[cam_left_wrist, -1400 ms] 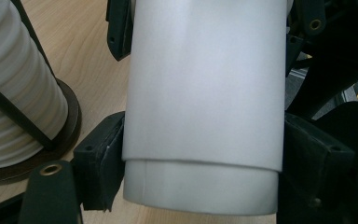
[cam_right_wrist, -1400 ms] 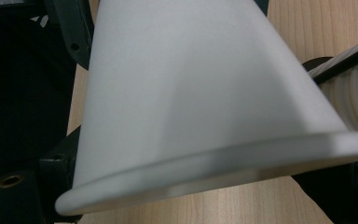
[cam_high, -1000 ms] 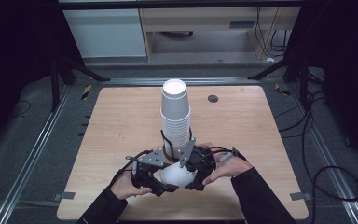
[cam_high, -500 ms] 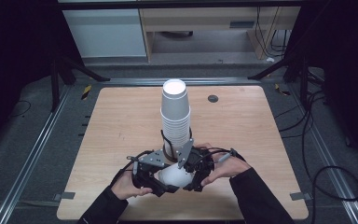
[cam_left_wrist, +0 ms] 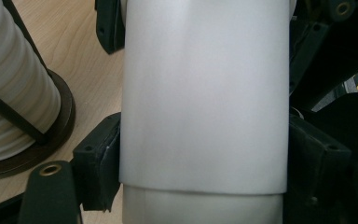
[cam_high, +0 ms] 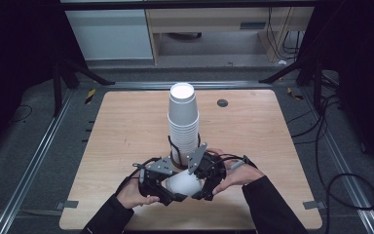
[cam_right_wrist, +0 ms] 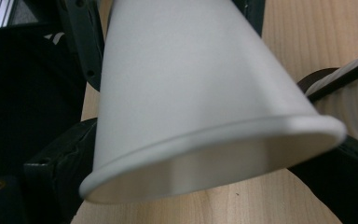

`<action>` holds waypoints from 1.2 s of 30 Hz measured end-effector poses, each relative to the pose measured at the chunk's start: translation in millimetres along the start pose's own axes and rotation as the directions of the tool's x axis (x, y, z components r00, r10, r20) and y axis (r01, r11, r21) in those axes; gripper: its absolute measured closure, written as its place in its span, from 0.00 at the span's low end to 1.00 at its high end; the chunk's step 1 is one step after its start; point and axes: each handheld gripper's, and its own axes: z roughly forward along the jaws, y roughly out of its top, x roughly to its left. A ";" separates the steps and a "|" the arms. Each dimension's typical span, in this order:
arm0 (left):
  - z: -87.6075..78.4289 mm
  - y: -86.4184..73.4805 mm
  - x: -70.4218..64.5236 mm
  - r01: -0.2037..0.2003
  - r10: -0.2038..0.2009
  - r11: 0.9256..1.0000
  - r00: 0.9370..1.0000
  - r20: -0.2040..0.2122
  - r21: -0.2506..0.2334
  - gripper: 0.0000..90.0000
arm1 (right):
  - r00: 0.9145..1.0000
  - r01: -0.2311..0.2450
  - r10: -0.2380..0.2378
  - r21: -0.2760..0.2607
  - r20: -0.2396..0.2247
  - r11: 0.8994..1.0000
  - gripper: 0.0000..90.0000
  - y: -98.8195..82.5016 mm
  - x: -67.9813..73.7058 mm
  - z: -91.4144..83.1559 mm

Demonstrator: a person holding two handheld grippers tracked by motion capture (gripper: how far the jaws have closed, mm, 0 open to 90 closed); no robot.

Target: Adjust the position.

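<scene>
White paper cup held on its side low over surface, at 6 o'clock from tall cup stack in black holder.

Left hand-held gripper clamps cup wall, pads tight both sides; seam across wall in left gripper view suggests second cup nested inside.

Right hand-held gripper straddles rim end; jaws just opening, pads look eased off, cup between them.

Likely step: hand-over or separating the cups.
- Keep left grip light, avoid crushing wall.
- Back right gripper straight off the cup.
- Avoid knocking stack.
</scene>
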 end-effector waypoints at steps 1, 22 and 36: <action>-0.3 -0.2 0.3 0.003 -0.003 1.000 1.000 0.005 -0.003 0.24 | 1.000 -0.007 0.007 -0.014 0.002 1.000 0.05 -0.9 -0.3 -2.7; -9.2 -5.3 7.2 0.008 -0.009 0.999 1.000 -0.021 -0.049 0.24 | 0.958 -0.181 0.250 -0.380 0.139 0.907 0.07 -65.2 0.7 -50.6; -4.6 -4.7 9.4 0.001 -0.002 0.998 1.000 -0.025 -0.065 0.24 | 0.908 -0.275 0.406 -0.584 0.103 0.764 0.09 -104.4 10.1 -50.5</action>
